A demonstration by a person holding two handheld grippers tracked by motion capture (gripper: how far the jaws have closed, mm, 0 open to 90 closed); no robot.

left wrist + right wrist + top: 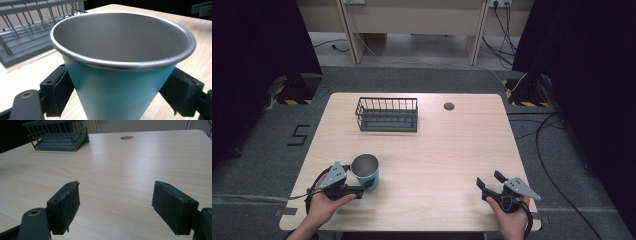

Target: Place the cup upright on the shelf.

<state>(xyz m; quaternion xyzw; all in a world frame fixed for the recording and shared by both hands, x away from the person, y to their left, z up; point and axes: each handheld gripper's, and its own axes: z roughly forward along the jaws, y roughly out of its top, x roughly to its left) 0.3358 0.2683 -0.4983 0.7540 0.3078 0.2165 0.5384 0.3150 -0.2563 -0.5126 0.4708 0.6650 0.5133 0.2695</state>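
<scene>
Table [452,155] edge near right gripper [490,181]

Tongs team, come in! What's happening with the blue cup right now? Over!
Left tongs shut on the blue cup, cup upright. Right tongs open, holding nothing. Wire basket farther back on the table, bare wood between cup and basket.

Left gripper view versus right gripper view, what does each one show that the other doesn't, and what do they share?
The left gripper view alone has the teal metal cup with the steel rim, seated between the left tool pads, which press its sides. The right gripper view alone has the round dark hole in the tabletop, plus the right tool standing wide open over bare wood with nothing between its pads. Both take in the dark wire basket and the light wooden table.
</scene>
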